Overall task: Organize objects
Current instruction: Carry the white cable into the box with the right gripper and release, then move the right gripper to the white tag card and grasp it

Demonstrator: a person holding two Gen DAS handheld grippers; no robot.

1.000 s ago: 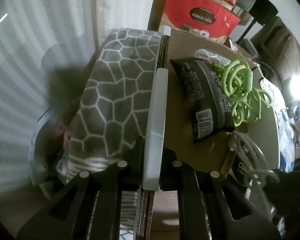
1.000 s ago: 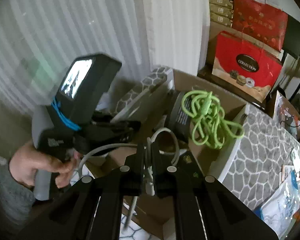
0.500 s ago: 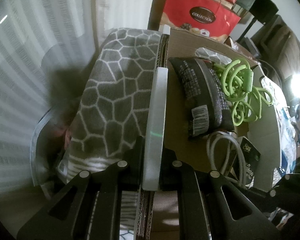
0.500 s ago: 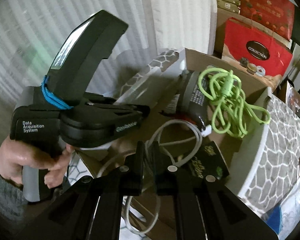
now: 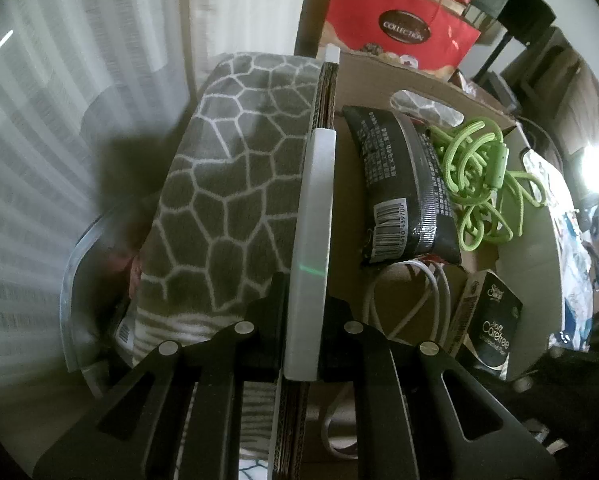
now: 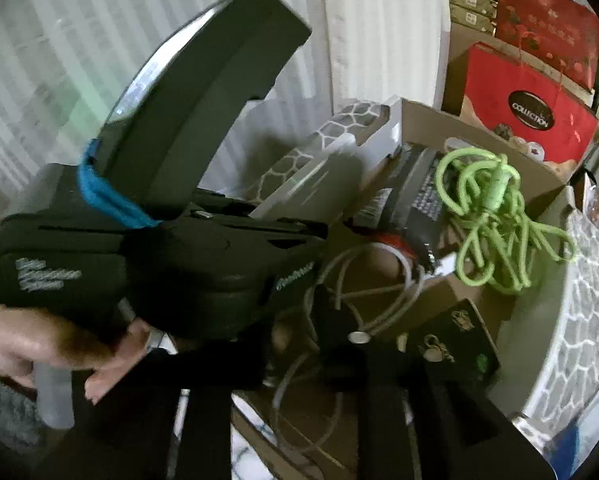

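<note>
The left claw (image 5: pixel 305 312) clamps the cardboard box's white-edged wall (image 5: pixel 313 208) to steady it, while the right claw (image 6: pixel 299 344), just opening, releases the white cable (image 6: pixel 363 280) inside.

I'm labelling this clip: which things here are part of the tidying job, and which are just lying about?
Part of the job:
cardboard box
white cable
green cord
black packet
small black carton
left gripper, shut on the box wall
right gripper, jaws just opening

Lying about:
red gift bag
patterned cloth
</note>
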